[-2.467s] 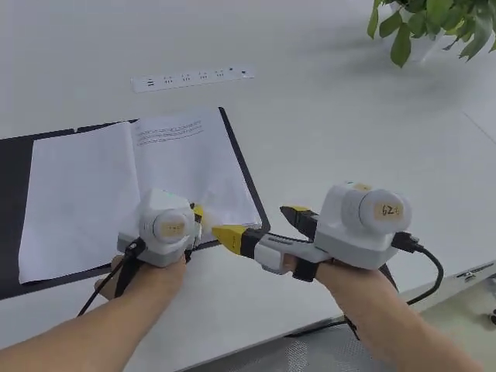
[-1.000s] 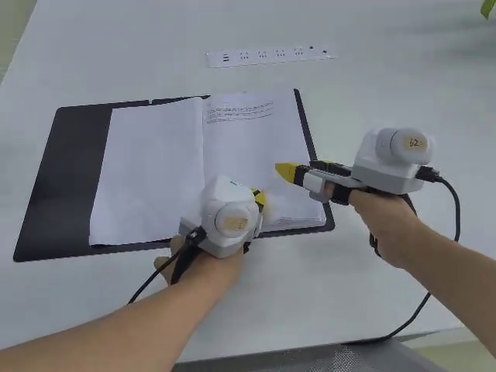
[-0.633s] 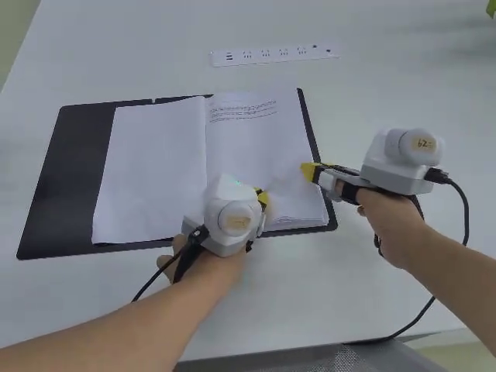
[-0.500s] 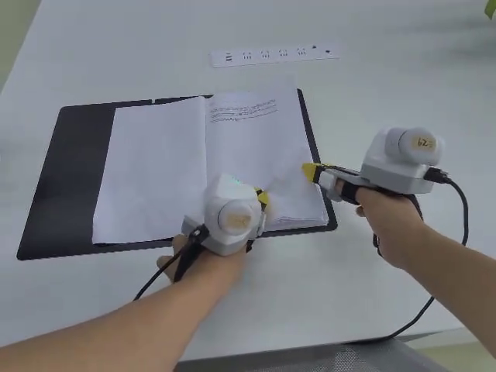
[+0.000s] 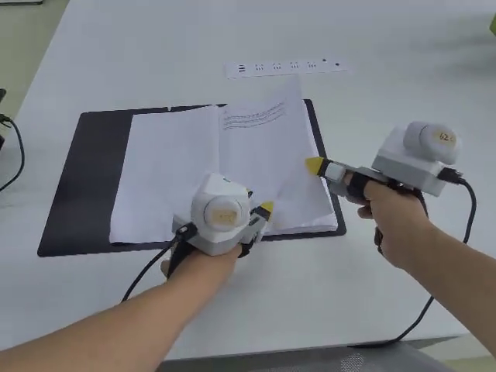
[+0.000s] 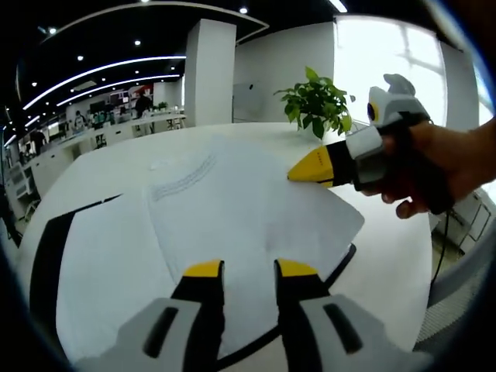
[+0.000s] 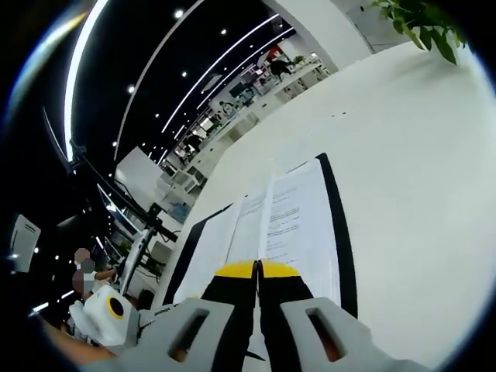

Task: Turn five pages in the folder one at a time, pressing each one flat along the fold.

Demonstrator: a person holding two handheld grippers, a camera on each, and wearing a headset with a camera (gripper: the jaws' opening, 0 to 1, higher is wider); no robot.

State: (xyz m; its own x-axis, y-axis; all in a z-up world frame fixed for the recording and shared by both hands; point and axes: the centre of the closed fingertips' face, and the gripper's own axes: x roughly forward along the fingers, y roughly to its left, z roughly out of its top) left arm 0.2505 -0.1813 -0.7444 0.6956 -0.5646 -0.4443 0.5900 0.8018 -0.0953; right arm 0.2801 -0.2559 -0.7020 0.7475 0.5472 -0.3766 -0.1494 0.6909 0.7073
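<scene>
1. The folder [image 5: 93, 186] lies open and flat on the counter [image 5: 387, 46], in front of the person, with its black cover down.
2. The page [image 5: 271, 139] on the right side is raised. Its far corner stands above the top edge of the folder, and its outer edge climbs toward the right gripper [image 5: 314, 165]. I judge that the step in hand is to turn this page to the left. To do it well, the edge should go in a low, slow arc over the fold [image 5: 218, 155], so that only one sheet comes and the paper does not tear at the binding. The page should be let go only once it lies on the left side, and then be pressed along the fold from top to bottom.
3. The fingers [image 7: 236, 273] of the right gripper are clenched, tip against tip with no gap. In the left gripper view the edge of the page meets these tips, so I judge that they pinch the page, though the paper between them is too thin to see.
4. The left gripper [image 5: 266, 209] hovers at the near edge of the folder, over the lower right side. Its fingers [image 6: 204, 270] stand a little apart, released, and hold nothing. I cannot tell whether they touch the paper.
</scene>
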